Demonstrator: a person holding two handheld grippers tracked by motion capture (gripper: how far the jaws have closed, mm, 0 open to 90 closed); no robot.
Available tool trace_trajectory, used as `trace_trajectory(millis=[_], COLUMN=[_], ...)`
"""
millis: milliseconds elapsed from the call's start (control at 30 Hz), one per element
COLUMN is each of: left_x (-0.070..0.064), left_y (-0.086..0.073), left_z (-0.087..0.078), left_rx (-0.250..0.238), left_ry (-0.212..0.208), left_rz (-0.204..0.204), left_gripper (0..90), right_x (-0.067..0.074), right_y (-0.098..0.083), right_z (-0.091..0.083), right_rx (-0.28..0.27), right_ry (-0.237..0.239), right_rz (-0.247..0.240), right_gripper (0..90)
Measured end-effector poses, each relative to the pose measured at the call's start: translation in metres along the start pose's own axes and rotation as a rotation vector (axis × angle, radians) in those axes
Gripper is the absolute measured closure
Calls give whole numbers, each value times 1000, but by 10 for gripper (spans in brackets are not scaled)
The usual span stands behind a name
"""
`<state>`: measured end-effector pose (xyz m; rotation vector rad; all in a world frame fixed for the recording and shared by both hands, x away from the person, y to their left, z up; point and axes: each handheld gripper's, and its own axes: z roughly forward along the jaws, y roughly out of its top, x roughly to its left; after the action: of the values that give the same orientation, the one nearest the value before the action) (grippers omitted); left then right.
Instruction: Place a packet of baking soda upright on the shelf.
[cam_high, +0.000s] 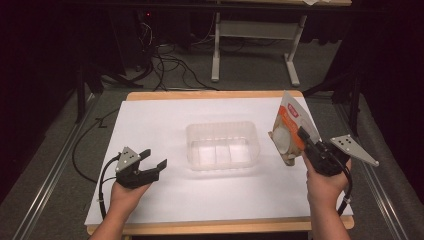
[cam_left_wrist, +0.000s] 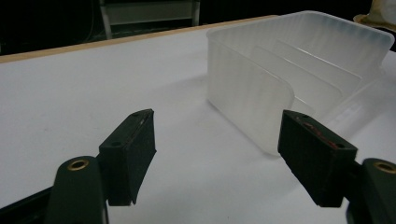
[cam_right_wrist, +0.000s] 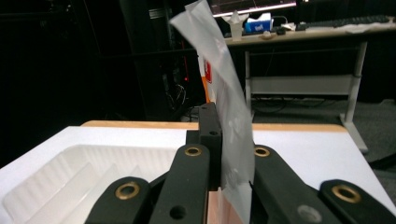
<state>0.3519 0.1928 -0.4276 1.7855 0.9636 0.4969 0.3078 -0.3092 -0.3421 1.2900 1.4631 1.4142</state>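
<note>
Right gripper (cam_high: 303, 134) is clamped on a flat orange-and-clear blister pack (cam_high: 290, 131), jaws squeezed tight on its lower edge, and holds it up in the air over the right edge of the desk (cam_high: 150, 120). The pack stands nearly upright, tilted a little, with a round white item under the clear bubble and a red label near the top. In the right gripper view the pack (cam_right_wrist: 229, 112) runs up from between the closed jaws, its clear film bent over at the top. Left gripper (cam_high: 152, 161) sits low near the front left part of the desk, jaws wide apart with nothing between them, pointing toward the tray. In the left gripper view its open jaws (cam_left_wrist: 217, 154) frame bare white desk and the near corner of the tray (cam_left_wrist: 252, 93). The translucent plastic tray (cam_high: 222, 127) rests at the middle of the desk, between the two grippers, with ribbed walls and shallow dividers; it looks empty. The pack is just beside the tray's right end, apart from it and higher. Nothing lies between the pack and the tray. Behind the desk's far edge are loose black cables (cam_high: 170, 65) on the floor and the white legs of another table (cam_high: 292, 62).
</note>
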Motion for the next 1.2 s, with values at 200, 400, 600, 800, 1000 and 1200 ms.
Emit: trace_trajectory(millis=[200,400,600,800,1000,1200], left_x=[0,-1,0,2,1,-1], left_y=[1,1,1,1,1,2], left_z=[0,-3,-3,-4,-2,-2], left_rx=[-4,-13,-13,-16,-5,-4], left_ry=[-3,6,13,14,4,3], left_rz=[9,9,12,4,18,27], left_gripper=[281,277,276,276,273,273], right_x=[18,38,58,78,92,108], right_y=[17,19,23,18,12,5], right_z=[5,24,36,50,59,72], right_rx=[-34,-48,-50,-32,-27,-15], right_ry=[30,79,121,148,178,210], right_rz=[-14,24,8,13,20,34], right_gripper=[900,900,900,900,900,900])
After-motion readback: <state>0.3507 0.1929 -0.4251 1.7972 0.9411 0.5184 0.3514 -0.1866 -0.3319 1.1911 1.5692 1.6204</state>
